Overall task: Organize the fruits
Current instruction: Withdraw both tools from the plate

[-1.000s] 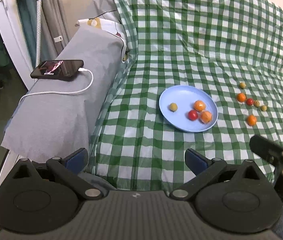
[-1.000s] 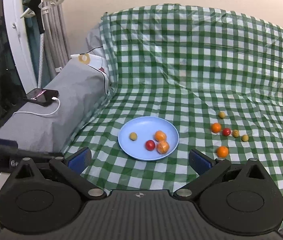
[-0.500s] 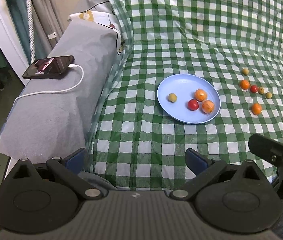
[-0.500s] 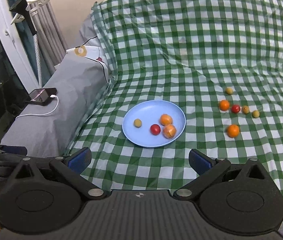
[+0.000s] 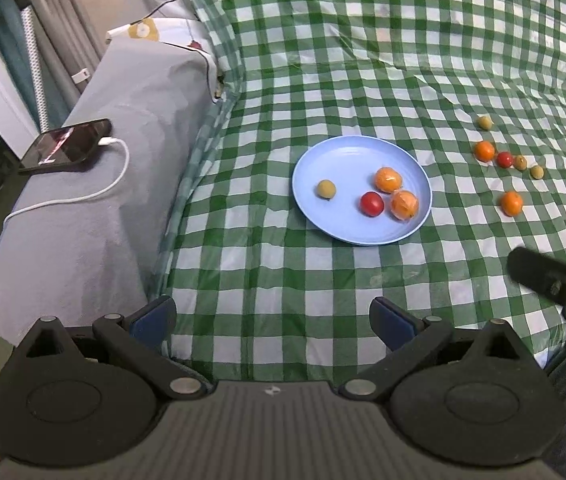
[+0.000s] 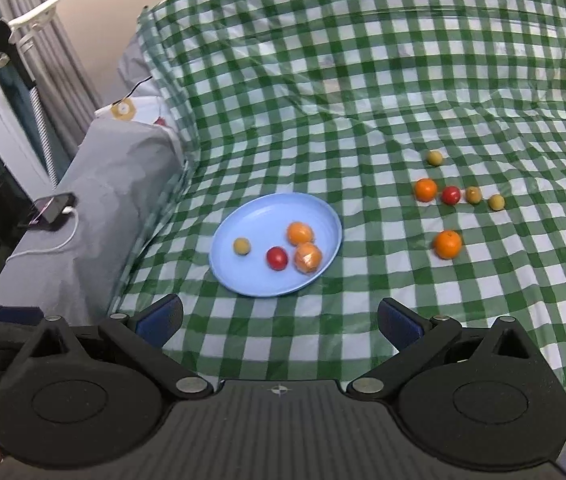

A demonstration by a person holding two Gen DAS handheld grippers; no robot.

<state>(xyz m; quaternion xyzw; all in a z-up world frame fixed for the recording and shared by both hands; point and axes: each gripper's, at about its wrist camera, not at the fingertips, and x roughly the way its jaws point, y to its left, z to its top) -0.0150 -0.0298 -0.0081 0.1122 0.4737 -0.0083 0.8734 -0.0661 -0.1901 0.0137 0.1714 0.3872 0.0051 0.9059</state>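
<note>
Both the left gripper [image 5: 271,316] and right gripper [image 6: 281,318] are held spread, empty. Six loose fruits [image 6: 447,244] lie at two o'clock of the plate [image 6: 243,280] (four inside); round fruit could be nudged rolling across the cloth.

Plate [image 6: 243,280] mid-cloth [image 6: 363,100], four fruits [image 6: 301,246] on it. Six loose fruits [image 6: 447,244] off at its 3 o'clock. Phone [image 5: 67,148] at 9 o'clock, on ledge [image 5: 95,208].

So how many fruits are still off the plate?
6, all on the cloth right of the plate: yellow-green; row of orange, red, two green; nearer orange.
</note>
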